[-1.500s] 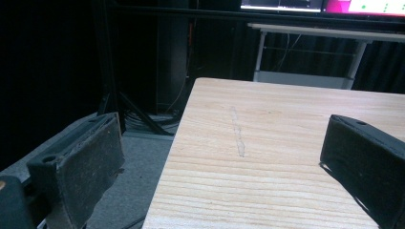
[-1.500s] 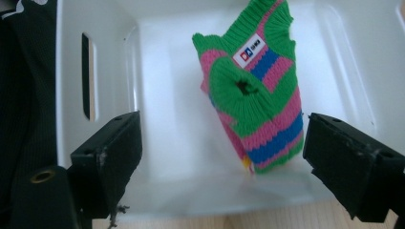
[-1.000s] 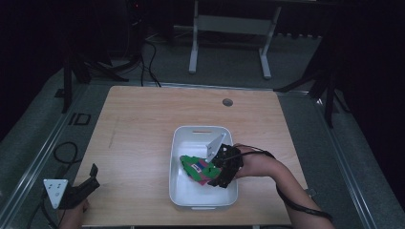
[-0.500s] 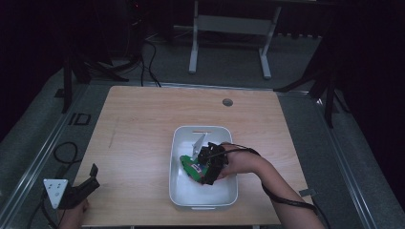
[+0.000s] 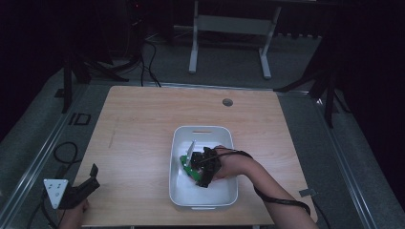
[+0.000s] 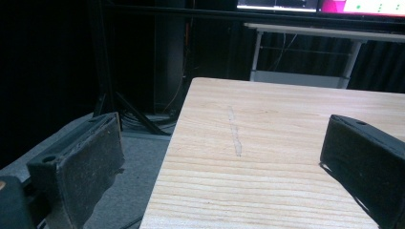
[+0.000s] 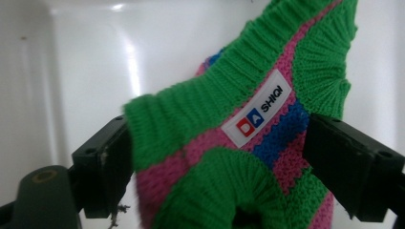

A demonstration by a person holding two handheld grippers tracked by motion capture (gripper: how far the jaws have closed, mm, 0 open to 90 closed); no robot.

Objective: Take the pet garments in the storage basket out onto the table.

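In the high view, a white rectangular plastic tub [image 5: 224, 191] sat on the pale wooden worktop [image 5: 138, 129]. Inside it, the right claw [image 5: 192, 164] pinched a green, pink and blue knitted garment [image 5: 189, 166]. The left claw [image 5: 88, 180] hovered at the worktop's near left corner. In the left gripper view, the left claw [image 6: 219, 162] was spread wide over bare wood. In the right gripper view, the right claw [image 7: 217, 164] gripped the bunched knit [image 7: 229, 138] on both sides, a white sewn label [image 7: 258, 113] facing up, against the tub's wall [image 7: 95, 62].

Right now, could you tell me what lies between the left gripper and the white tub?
Bare wooden table, as the high view shows: the left gripper sits near the table's front left corner, apart from the white tub.
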